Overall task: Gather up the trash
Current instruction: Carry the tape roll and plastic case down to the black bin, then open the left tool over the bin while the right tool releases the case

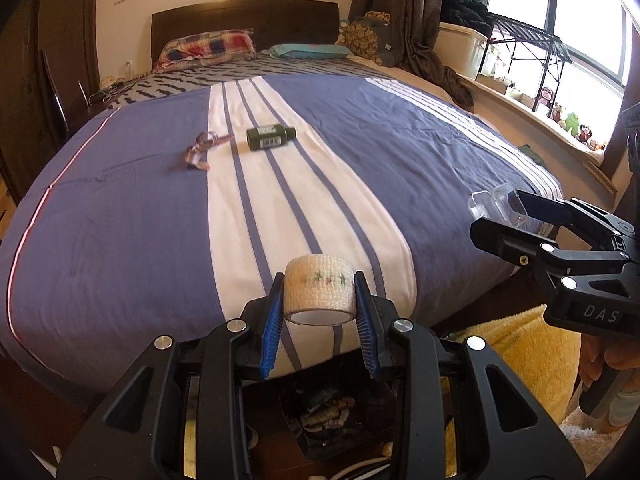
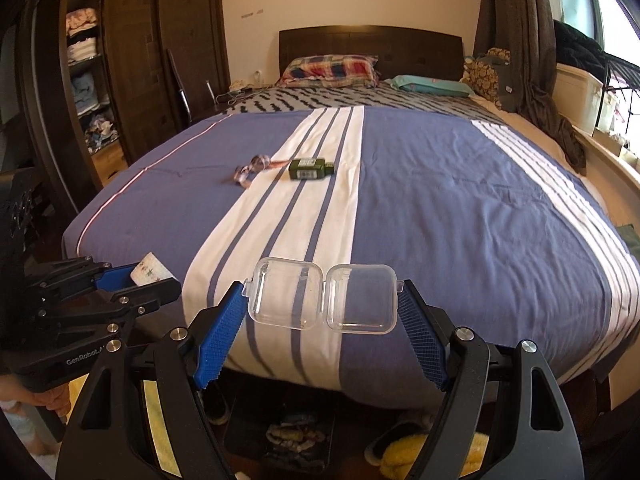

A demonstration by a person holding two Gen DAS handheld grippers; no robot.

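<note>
Two grippers hang over the foot of the bed [image 2: 460,208]; left gripper [image 1: 319,300] pinches a tape roll [image 1: 319,292]; right gripper [image 2: 323,304] pinches an opened clear plastic case [image 2: 323,300]; a green bottle [image 2: 311,169] and ribbon [image 2: 250,171] lie mid-bed; a dark bin [image 2: 296,436] sits below the bed's foot.

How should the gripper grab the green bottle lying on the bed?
Probably across the green bottle's wide body, coming down from above. It lies flat on its side on the bed, cap toward the right, so its two long sides are free for the fingers. The narrow cap end looks easier to lose.
</note>
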